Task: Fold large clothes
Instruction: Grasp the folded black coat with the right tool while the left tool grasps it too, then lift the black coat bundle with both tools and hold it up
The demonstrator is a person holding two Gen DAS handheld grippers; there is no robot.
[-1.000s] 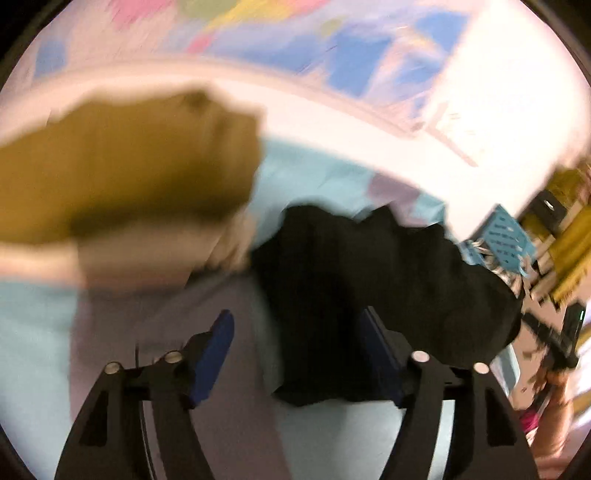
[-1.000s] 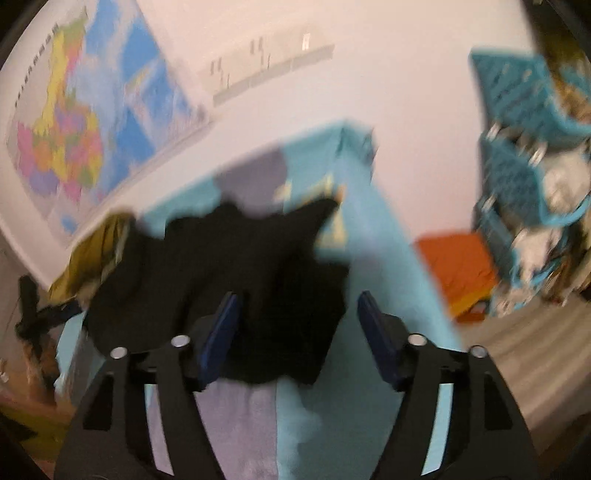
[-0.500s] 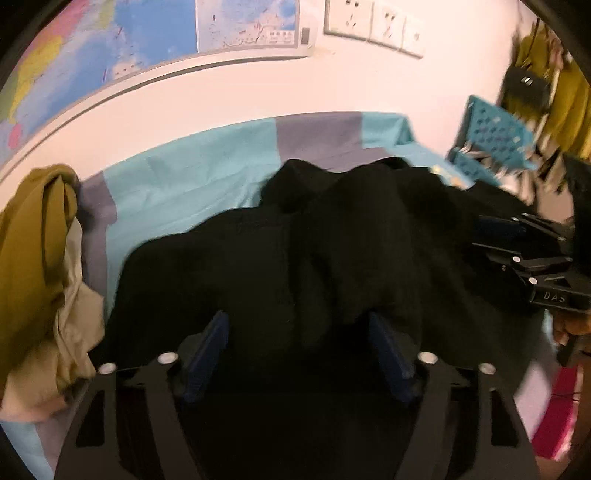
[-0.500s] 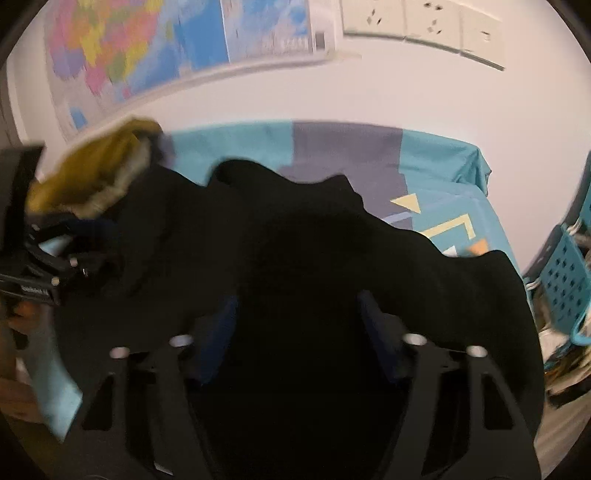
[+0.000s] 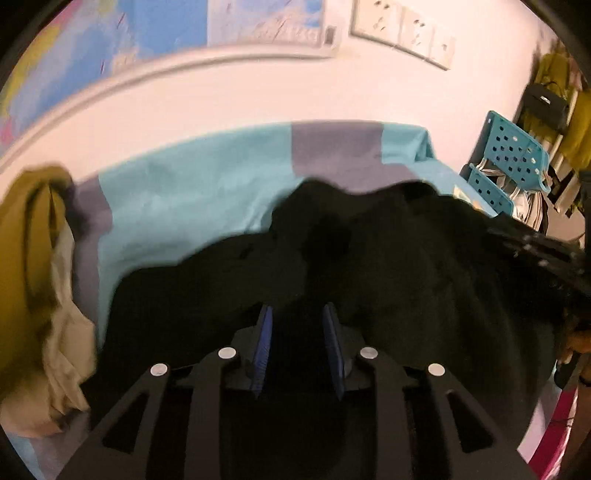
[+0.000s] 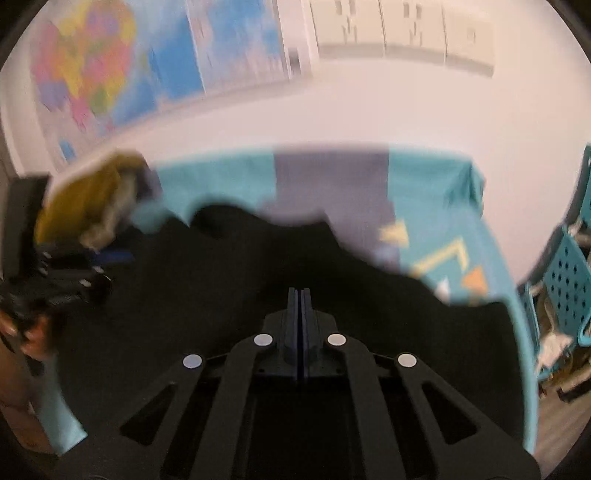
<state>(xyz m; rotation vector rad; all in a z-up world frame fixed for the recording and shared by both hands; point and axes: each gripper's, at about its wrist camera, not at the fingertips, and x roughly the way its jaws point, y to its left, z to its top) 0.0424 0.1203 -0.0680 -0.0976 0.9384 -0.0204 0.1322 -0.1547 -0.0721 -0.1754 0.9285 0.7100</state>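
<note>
Left wrist view: the left gripper (image 5: 297, 317) points down onto a black garment (image 5: 406, 266) that lies heaped on a table covered by a teal and grey cloth (image 5: 192, 188). Its blue pads (image 5: 265, 343) have just been closing and stand a narrow way apart, with dark fabric bunched between them; whether they already pinch it is not clear. To the left, at the table's edge, lies a pile of mustard and beige clothes (image 5: 33, 266). On the far wall hang a map (image 5: 155, 26) and a row of wall sockets (image 5: 402, 29). At the right stands a teal perforated basket rack (image 5: 517, 151). The right edge shows a blurred dark shape over the garment that cannot be made out.

Right wrist view: the right gripper (image 6: 300, 295) has its pads pressed together, having just closed, low over the same black garment (image 6: 207, 280), which fills the near half of the table. The fabric is too dark to show whether a fold is caught between them. At the left, the left gripper (image 6: 110, 256) reaches onto the garment's left side, a hand (image 6: 22, 332) behind it. The mustard pile (image 6: 88, 195) sits far left. The cloth (image 6: 436, 192) shows yellow and orange shapes on the right.
</note>
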